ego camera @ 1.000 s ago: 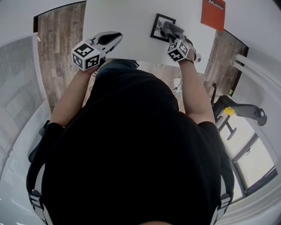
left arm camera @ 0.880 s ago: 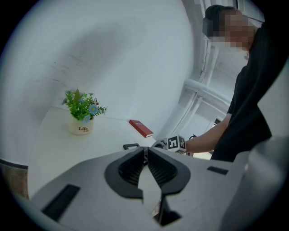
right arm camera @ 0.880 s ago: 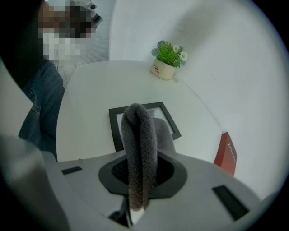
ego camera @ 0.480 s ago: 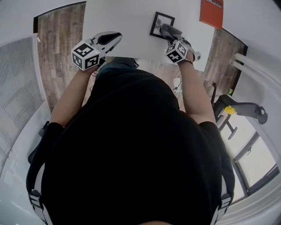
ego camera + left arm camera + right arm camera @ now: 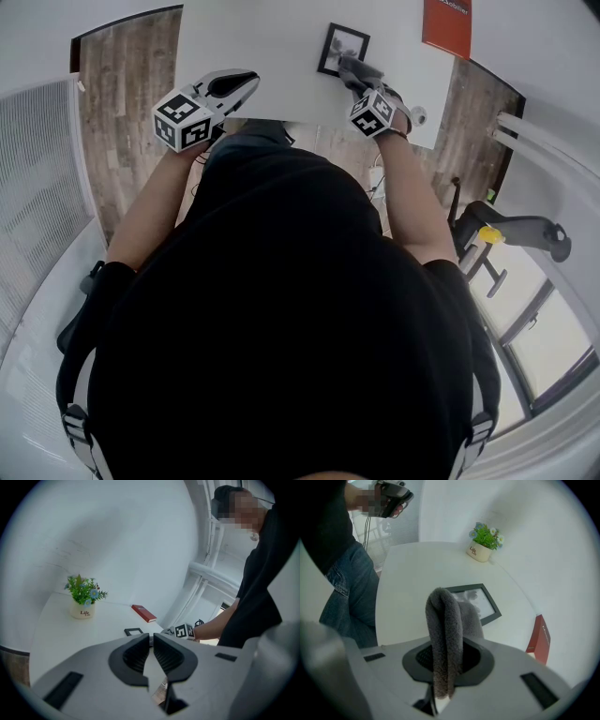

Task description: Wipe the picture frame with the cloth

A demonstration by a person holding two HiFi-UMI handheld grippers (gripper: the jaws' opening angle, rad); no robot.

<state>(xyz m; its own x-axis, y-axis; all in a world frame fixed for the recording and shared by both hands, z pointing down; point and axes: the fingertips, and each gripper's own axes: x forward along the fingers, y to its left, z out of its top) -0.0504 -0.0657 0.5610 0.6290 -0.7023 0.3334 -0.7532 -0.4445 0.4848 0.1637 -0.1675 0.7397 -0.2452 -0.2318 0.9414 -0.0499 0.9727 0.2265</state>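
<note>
The gray cloth (image 5: 444, 620) is pinched between the jaws of the right gripper (image 5: 446, 658) and folded over them. Its free end is laid on the near edge of the black picture frame (image 5: 483, 599), which lies flat on the white table (image 5: 408, 573). In the right gripper view a potted plant (image 5: 485, 541) is seen beyond the frame and a red book (image 5: 540, 639) to its right. The left gripper (image 5: 151, 651) is held over the table's near left edge, jaws drawn together on nothing, well apart from the frame.
</note>
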